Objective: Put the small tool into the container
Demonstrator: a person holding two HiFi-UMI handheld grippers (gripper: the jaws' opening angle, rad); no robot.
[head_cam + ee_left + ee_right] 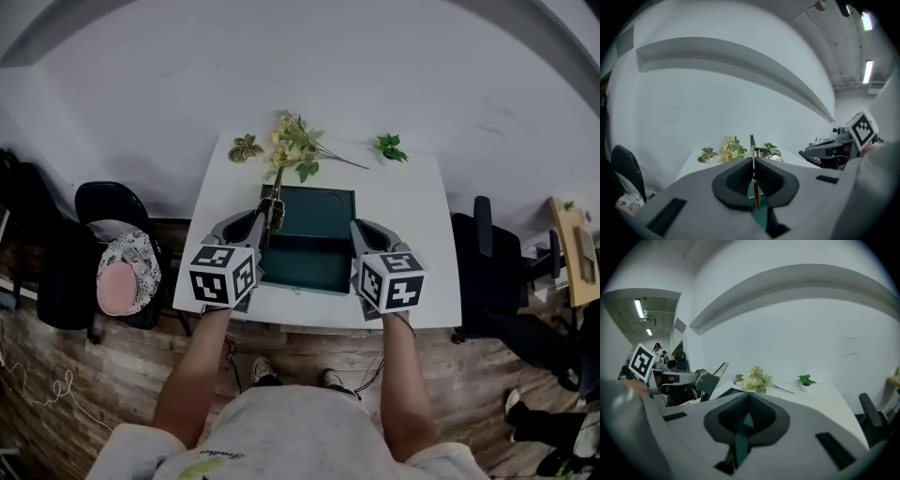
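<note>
Though small, flat brassy-gold blade [752,140], thin edge-on.

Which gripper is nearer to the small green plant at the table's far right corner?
Right. The right gripper is at the right edge of the green box, short of the plant; the left gripper, shut on the gold tool, is at its left edge.

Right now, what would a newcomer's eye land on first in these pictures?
First, the left gripper, its jaws clamped on a thin gold-coloured tool. It and the shut, empty right gripper flank a dark green container on the white table. A spray of flowers lies just behind it.
</note>
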